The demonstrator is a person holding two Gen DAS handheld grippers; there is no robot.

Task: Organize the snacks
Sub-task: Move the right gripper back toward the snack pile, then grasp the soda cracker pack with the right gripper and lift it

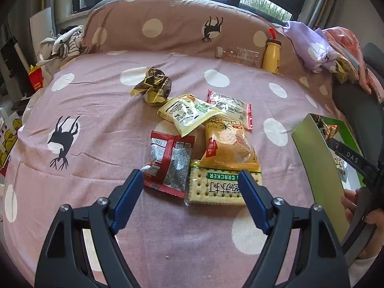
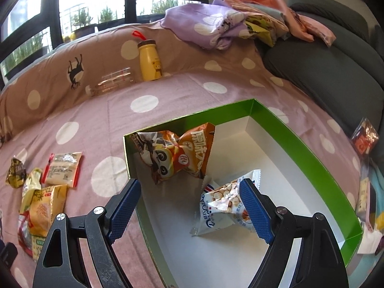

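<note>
A pile of snack packets lies on the pink dotted bedspread: a cracker pack (image 1: 216, 187), a red packet (image 1: 170, 163), an orange packet (image 1: 228, 144), a pale yellow packet (image 1: 189, 112), a red-edged white packet (image 1: 232, 106) and a crumpled gold wrapper (image 1: 153, 87). My left gripper (image 1: 190, 180) is open and empty just above the near edge of the pile. The green box (image 2: 288, 134) with a white inside holds an orange panda packet (image 2: 177, 151) and a white packet (image 2: 223, 206). My right gripper (image 2: 189, 187) is open and empty over the box's near part.
A yellow bottle (image 2: 150, 60) and a clear bottle (image 2: 112, 82) lie by the brown dotted pillow (image 1: 168, 28). Folded clothes (image 2: 228, 24) sit on a grey sofa (image 2: 324, 72). More packets (image 2: 364, 139) lie at the right. The box also shows in the left wrist view (image 1: 314, 158).
</note>
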